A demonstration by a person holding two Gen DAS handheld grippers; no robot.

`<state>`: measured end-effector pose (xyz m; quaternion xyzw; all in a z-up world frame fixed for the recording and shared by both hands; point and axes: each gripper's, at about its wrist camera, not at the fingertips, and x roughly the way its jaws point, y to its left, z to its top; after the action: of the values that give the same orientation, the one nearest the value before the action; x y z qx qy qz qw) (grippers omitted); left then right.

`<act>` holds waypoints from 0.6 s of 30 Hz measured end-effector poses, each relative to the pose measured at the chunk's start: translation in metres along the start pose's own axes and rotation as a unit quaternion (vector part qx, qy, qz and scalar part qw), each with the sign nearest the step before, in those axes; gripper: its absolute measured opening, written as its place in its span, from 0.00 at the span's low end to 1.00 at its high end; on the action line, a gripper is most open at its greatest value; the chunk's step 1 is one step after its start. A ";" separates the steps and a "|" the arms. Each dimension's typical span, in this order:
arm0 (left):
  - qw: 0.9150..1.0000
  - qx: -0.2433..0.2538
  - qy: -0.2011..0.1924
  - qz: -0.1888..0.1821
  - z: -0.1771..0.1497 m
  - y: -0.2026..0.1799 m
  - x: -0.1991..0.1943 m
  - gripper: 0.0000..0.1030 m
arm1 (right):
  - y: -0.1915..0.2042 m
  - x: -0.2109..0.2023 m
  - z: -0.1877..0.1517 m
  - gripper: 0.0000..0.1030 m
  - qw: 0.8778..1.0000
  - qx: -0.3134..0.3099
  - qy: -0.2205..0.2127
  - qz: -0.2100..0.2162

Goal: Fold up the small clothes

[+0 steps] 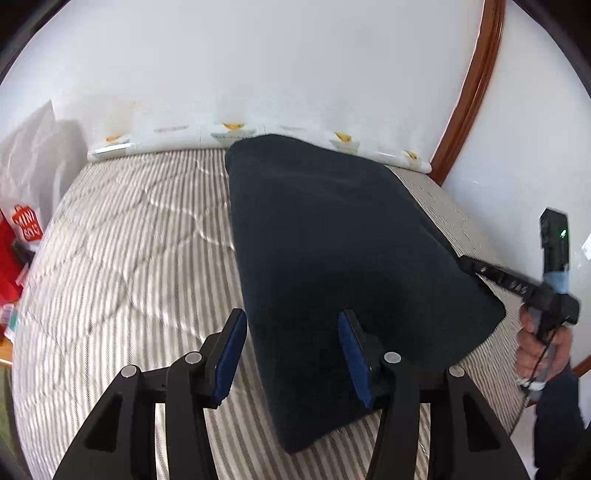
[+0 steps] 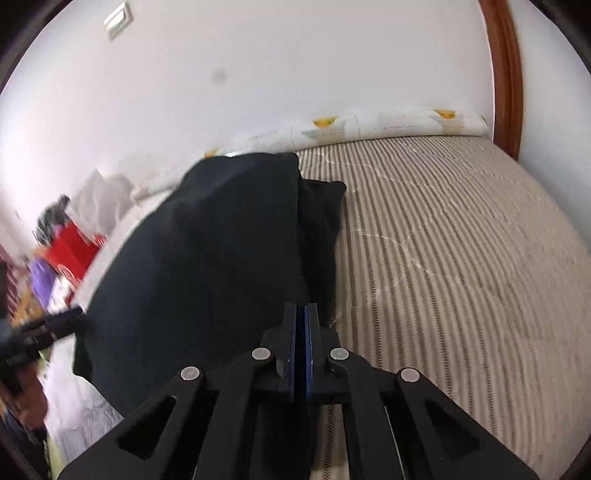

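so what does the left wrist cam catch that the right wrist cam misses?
Left wrist only: the left gripper with jaws apart at the garment's near edge, the right gripper's side profile with its green light, and the hand holding it.

Right wrist only: the right gripper with pads together at a fold of the cloth, and a wall plate high on the wall.

Both: the dark navy garment on the striped bedcover, the printed pillow, the wooden trim, the red bag.

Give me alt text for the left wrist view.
A dark garment lies on a striped bed, with the open left gripper straddling its near left edge. At far right a hand holds the right gripper against the cloth's right edge; a red bag sits far left.
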<state>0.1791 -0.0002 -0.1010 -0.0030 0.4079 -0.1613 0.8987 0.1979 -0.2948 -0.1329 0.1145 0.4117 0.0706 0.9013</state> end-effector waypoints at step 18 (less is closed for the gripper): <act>0.999 -0.034 0.026 0.011 0.033 0.035 0.047 0.51 | 0.016 0.110 0.126 0.38 0.998 0.018 0.060 0.004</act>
<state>0.2423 0.0149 -0.1179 -0.0254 0.4361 -0.1374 0.8890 0.3647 -0.2738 -0.1285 0.1278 0.4662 0.0731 0.8723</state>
